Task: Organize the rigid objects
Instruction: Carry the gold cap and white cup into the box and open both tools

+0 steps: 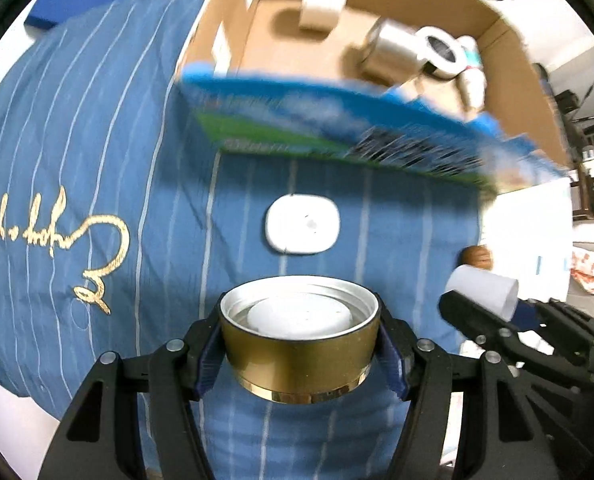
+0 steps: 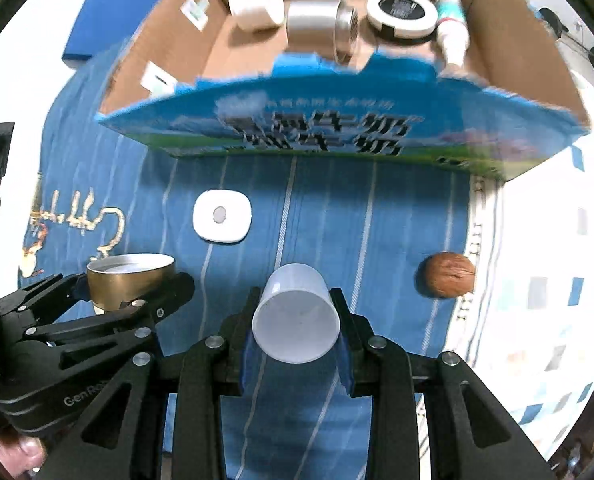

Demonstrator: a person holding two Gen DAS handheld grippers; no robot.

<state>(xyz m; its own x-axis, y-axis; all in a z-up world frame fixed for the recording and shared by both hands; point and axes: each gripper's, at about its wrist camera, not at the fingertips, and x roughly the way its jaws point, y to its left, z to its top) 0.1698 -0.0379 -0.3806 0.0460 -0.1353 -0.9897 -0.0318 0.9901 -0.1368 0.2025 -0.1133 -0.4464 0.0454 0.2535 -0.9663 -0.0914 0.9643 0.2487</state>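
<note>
My left gripper (image 1: 299, 354) clamps the gold lid (image 1: 299, 336); my right gripper (image 2: 297, 330) pinches the white cup (image 2: 295, 318), both short of the box (image 2: 377, 136). The cup's taper, probably slick, could let it squirt free.

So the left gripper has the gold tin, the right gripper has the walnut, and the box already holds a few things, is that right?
Not quite. The right gripper holds the white cup, not the walnut, which lies on the blue cloth, as the right wrist view shows. The rest stands.
</note>
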